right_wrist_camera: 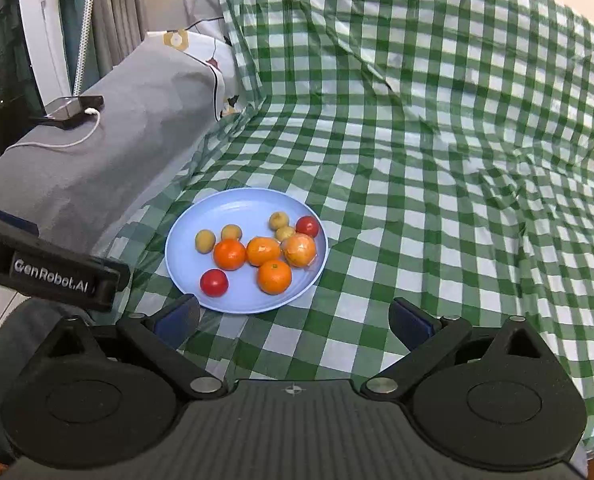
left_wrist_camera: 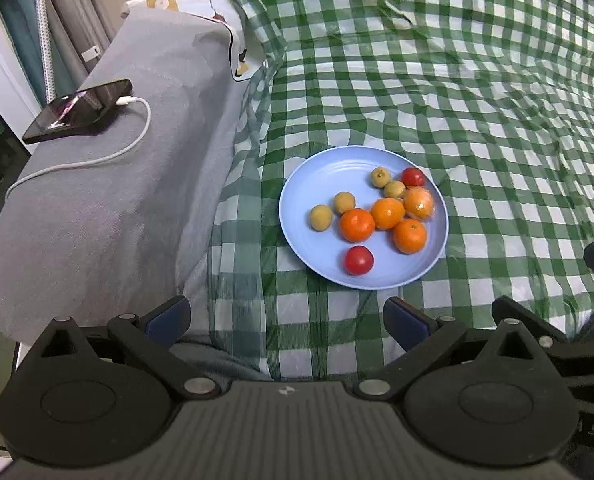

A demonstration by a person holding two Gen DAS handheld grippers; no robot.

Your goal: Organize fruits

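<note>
A light blue plate (left_wrist_camera: 317,184) (right_wrist_camera: 225,208) lies on the green checked cloth (left_wrist_camera: 457,100) (right_wrist_camera: 437,140). On it sit several oranges (left_wrist_camera: 357,225) (right_wrist_camera: 274,277), one of them in clear wrap (left_wrist_camera: 418,203) (right_wrist_camera: 299,251), two red tomatoes (left_wrist_camera: 359,260) (right_wrist_camera: 214,283) and several small yellow-green fruits (left_wrist_camera: 321,217) (right_wrist_camera: 205,241). My left gripper (left_wrist_camera: 287,318) hangs open, short of the plate's near rim, with nothing between its fingers. My right gripper (right_wrist_camera: 295,322) is open too, its left finger (right_wrist_camera: 179,320) by the plate's near edge. The left gripper's body (right_wrist_camera: 53,272) shows at the left of the right wrist view.
A grey covered ledge (left_wrist_camera: 117,180) (right_wrist_camera: 109,152) runs along the left, with a phone (left_wrist_camera: 77,110) (right_wrist_camera: 67,111) on a white charging cable (left_wrist_camera: 109,152). A patterned pillow (left_wrist_camera: 201,4) lies at its far end. The cloth rises in folds at the back and right.
</note>
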